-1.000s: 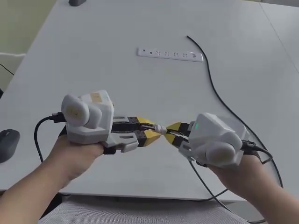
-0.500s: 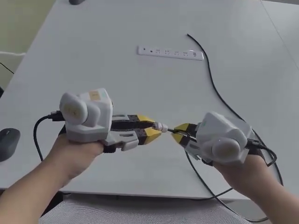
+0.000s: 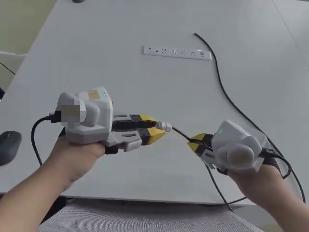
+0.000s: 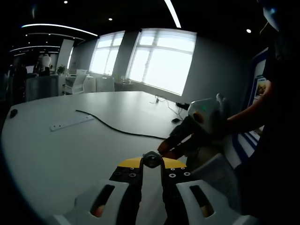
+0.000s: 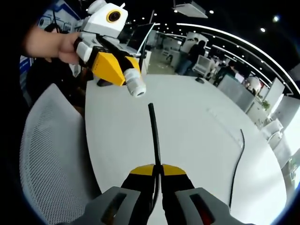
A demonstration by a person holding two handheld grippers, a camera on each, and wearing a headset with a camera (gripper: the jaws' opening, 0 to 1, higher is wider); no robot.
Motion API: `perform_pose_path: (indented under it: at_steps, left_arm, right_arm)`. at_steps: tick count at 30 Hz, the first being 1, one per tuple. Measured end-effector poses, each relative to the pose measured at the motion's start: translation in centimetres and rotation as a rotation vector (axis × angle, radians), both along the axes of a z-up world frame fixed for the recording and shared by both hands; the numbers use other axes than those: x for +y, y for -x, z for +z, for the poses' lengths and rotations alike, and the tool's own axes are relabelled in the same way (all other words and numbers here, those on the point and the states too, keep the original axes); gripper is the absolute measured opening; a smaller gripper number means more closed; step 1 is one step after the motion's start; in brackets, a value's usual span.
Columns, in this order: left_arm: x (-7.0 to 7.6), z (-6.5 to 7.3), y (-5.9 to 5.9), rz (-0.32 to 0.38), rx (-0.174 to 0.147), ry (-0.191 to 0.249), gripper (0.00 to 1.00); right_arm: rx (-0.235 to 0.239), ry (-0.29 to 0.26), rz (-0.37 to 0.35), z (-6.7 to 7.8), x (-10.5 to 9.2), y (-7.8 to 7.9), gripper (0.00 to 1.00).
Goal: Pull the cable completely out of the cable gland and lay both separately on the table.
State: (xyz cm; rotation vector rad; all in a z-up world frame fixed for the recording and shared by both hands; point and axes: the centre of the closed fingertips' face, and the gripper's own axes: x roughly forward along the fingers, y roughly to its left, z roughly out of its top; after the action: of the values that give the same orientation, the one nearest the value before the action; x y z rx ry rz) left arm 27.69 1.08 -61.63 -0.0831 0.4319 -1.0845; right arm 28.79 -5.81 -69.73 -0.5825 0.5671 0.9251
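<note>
White table (image 3: 96, 72), office (image 5: 206, 61) apparently, left gripper (image 3: 157, 131) clamps gland (image 3: 164, 126), right gripper (image 3: 195, 141) clamps cable (image 5: 154, 136)

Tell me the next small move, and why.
Probably lower the right gripper and lay the cable on the table: in the right gripper view its tip looks just clear of the cable gland, which the left gripper holds apart.
</note>
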Motion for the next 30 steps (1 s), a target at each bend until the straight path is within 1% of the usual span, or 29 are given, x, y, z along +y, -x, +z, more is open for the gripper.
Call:
perform_pose_path:
  at_steps: [2, 7, 11, 13, 14, 16, 19, 21, 23, 24, 26, 30]
  left_arm:
    - [0.0, -0.2, 0.1, -0.003, 0.004, -0.006, 0.15]
    - [-0.4, -0.9, 0.3, -0.022, 0.008, -0.023, 0.15]
    - [-0.5, -0.9, 0.3, -0.022, 0.009, -0.018, 0.15]
    - [-0.5, -0.9, 0.2, -0.019, 0.0, -0.017, 0.15]
    - [-0.5, -0.9, 0.2, -0.018, 0.001, -0.016, 0.15]
    - [-0.3, -1.0, 0.0, -0.013, -0.003, -0.016, 0.15]
    - [0.1, -1.2, -0.1, -0.003, 0.0, -0.018, 0.15]
    - [0.3, -1.3, 0.0, -0.004, -0.008, -0.023, 0.15]
    - [0.5, -1.4, 0.0, -0.002, -0.006, -0.022, 0.15]
    - [0.7, -1.5, -0.1, 0.001, -0.01, -0.023, 0.15]
    - [1.1, -1.8, -0.2, 0.012, -0.005, -0.024, 0.15]
    - [1.8, -2.5, -0.4, 0.028, -0.005, -0.03, 0.15]
  right_arm:
    - [0.008, -0.004, -0.01, -0.1, -0.2, 0.0, 0.0]
    - [0.008, -0.006, -0.02, 0.1, -0.2, -0.3, 0.0]
    - [0.011, -0.005, -0.026, 0.4, -0.2, -0.5, 0.0]
    - [0.013, -0.006, -0.029, 0.5, -0.2, -0.6, 0.0]
    - [0.014, -0.007, -0.029, 0.6, -0.2, -0.7, 0.0]
    - [0.017, -0.003, -0.031, 0.7, -0.2, -0.7, 0.0]
    - [0.02, -0.008, -0.035, 1.0, -0.1, -0.9, 0.0]
    - [0.015, -0.005, -0.04, 1.2, -0.1, -1.2, 0.0]
    - [0.011, -0.007, -0.044, 1.5, -0.1, -1.6, 0.0]
    - [0.014, -0.007, -0.044, 1.5, 0.0, -1.7, 0.0]
    - [0.014, 0.005, -0.04, 1.4, 0.0, -1.9, 0.0]
    - [0.017, 0.012, -0.034, 1.6, 0.3, -2.3, 0.0]
